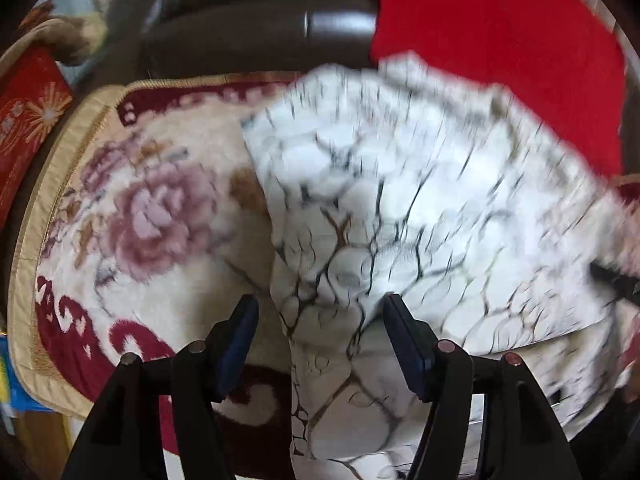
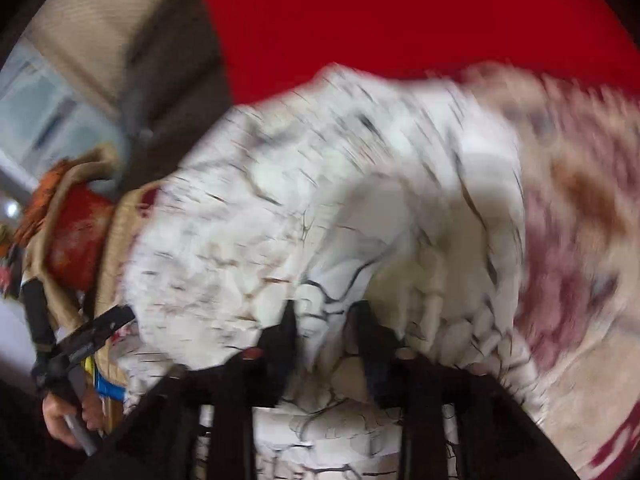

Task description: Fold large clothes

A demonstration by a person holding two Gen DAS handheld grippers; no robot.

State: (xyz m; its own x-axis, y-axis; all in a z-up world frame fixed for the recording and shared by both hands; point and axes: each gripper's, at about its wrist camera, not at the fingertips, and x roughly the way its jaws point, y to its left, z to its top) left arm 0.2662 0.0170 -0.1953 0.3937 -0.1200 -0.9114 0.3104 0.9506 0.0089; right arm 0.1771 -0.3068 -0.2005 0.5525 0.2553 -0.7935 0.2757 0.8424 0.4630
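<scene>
A white garment [image 1: 400, 200] with a dark and gold crackle print lies rumpled on a floral blanket [image 1: 152, 216]. My left gripper [image 1: 320, 316] points down at its near edge with the jaws wide open. The right fingertip [image 1: 394, 312] touches the cloth, while the left fingertip stands clear over the blanket. In the right wrist view, the blurred garment [image 2: 320, 200] bunches up. My right gripper [image 2: 324, 320] has narrow jaws with a fold of cloth filling the gap, and gathered pleats run off from it. A dark bit of the right gripper [image 1: 612, 280] shows at the left view's right edge.
A red cloth [image 1: 500, 60] lies behind the garment, also the red cloth [image 2: 400, 12] in the right view. Dark furniture [image 1: 240, 20] stands at the back. The blanket's gold hem [image 1: 60, 168] curves along the left. A hand [image 2: 60, 420] holds the left gripper's handle.
</scene>
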